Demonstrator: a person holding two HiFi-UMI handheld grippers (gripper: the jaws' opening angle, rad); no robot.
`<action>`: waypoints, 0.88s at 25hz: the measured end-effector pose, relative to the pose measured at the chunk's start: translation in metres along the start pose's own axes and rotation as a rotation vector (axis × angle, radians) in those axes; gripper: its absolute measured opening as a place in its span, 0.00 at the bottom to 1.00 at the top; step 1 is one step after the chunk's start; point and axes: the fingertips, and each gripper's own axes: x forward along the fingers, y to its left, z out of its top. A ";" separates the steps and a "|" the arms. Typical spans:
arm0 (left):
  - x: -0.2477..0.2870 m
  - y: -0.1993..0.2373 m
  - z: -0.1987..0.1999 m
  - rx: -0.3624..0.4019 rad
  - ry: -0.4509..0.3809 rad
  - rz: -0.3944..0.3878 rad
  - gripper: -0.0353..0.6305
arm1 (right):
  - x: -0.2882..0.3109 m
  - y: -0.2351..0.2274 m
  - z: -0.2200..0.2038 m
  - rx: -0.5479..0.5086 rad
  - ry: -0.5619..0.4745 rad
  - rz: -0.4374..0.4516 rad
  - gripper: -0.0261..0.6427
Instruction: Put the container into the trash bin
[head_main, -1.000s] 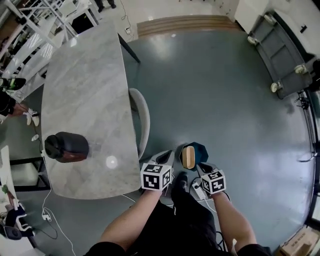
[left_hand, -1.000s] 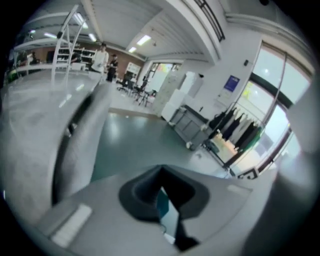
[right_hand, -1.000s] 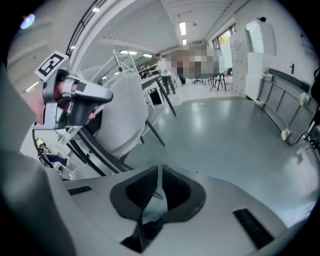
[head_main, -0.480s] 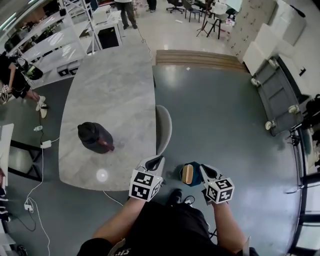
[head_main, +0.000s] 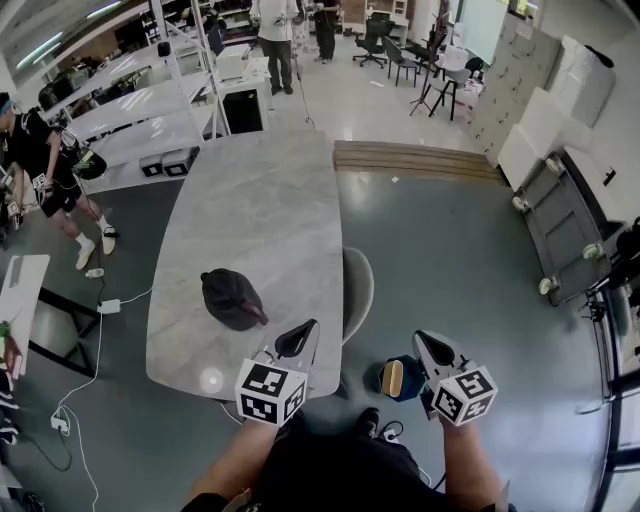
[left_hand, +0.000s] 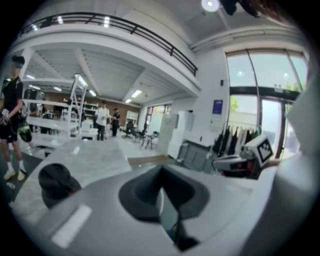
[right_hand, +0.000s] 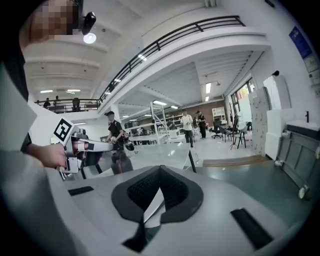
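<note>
The container (head_main: 232, 298), a dark jar with a black lid, stands on the near part of the grey marble table (head_main: 260, 200); it also shows low at the left of the left gripper view (left_hand: 55, 182). The trash bin (head_main: 400, 378), teal with a wooden lid, sits on the floor between my hands. My left gripper (head_main: 306, 330) hangs over the table's near edge, right of the container, shut and empty (left_hand: 160, 189). The right gripper (head_main: 424, 340) is above the floor just right of the bin, also shut on nothing (right_hand: 160, 187).
A white chair (head_main: 357, 290) is tucked at the table's right side, beside the bin. A grey cart (head_main: 565, 235) stands at the far right. People stand by shelving and desks at the back and left. A cable and power strip (head_main: 105, 305) lie left of the table.
Both grippers have risen from low beside the bin to table height. The head view has lifted, so more of the table and the room behind it shows.
</note>
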 end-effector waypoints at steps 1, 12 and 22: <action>-0.006 0.005 0.009 0.008 -0.016 0.003 0.06 | 0.000 0.003 0.013 -0.026 -0.018 -0.016 0.03; -0.062 0.045 0.086 0.073 -0.184 0.070 0.06 | -0.033 0.037 0.133 -0.092 -0.281 -0.009 0.03; -0.071 0.061 0.101 0.089 -0.245 0.139 0.06 | -0.025 0.046 0.152 -0.206 -0.291 0.027 0.03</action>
